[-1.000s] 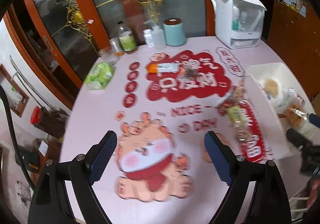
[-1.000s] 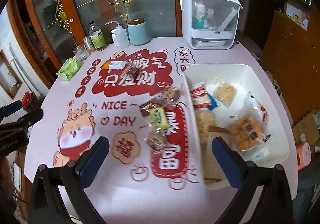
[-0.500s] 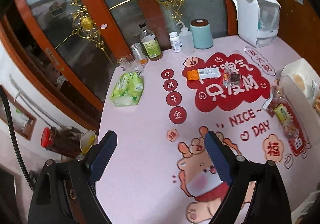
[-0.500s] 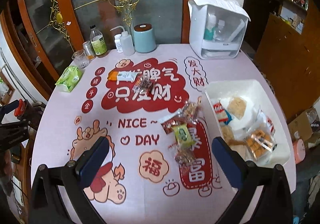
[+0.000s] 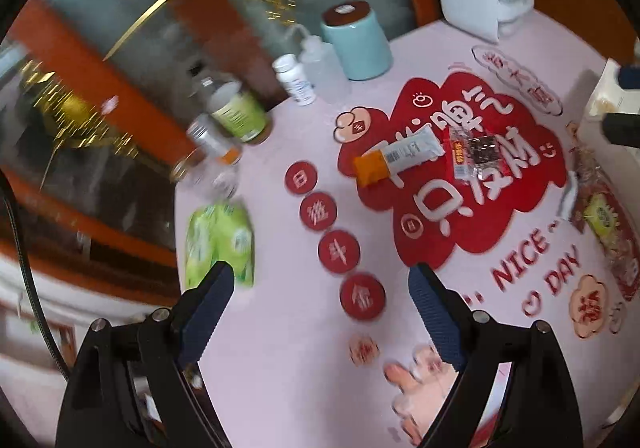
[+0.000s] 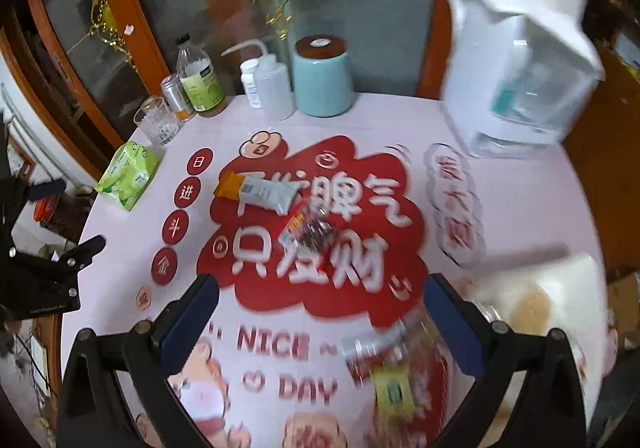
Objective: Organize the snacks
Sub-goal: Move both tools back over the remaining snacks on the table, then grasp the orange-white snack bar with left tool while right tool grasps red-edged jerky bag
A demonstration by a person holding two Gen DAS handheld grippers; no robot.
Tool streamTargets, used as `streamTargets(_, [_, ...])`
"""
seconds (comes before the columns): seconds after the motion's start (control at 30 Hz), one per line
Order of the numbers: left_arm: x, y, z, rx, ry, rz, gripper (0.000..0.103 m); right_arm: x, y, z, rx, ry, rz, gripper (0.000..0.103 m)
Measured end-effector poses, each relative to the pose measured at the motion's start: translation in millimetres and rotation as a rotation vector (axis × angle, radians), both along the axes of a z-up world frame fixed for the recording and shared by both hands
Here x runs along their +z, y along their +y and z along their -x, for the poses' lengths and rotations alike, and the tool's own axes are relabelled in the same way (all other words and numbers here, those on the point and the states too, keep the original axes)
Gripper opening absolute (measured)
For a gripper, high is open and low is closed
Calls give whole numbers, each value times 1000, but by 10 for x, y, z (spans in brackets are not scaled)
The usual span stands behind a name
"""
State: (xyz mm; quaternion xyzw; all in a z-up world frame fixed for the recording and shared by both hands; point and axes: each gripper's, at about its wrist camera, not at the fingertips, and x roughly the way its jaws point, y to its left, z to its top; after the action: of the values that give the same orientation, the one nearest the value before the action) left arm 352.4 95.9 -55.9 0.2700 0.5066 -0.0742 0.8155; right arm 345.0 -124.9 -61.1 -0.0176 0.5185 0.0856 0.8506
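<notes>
"NICE ~ DAY" and the red coins 日, 进, 斗, 金 on the pink tablecloth (image 6: 520, 207).

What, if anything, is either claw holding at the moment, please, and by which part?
Nothing: the left claw and right claw are both open and empty.

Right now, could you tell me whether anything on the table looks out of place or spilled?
Nothing looks spilled or damaged. Two snacks lie apart from the rest, in the middle of the red cloud print: an orange-and-white packet and a clear wrapped snack. The white bin sits well to their right.
</notes>
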Motion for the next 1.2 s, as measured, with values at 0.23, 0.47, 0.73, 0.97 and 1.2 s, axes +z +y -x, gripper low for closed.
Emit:
streamTargets(0.23, [-658, -452, -809, -170, 92, -87, 88, -794, 55, -652, 134, 91, 14, 93])
streamTargets(0.47, [-1303, -841, -1145, -359, 144, -205, 88, -1226, 168, -839, 283, 136, 24, 93])
streamTargets(0.73, [-1663, -1063, -1471, -449, 253, -175, 88, -1525, 357, -842, 461, 206, 91, 76])
streamTargets(0.97, [-1863, -1088, -1601, -486, 320, -179, 88, -1578, 389, -761, 510, 207, 116, 59])
streamTargets(1.2, [-1903, -1082, -1716, -480, 340, -140, 75, -1533, 209, -701, 412, 244, 46, 49])
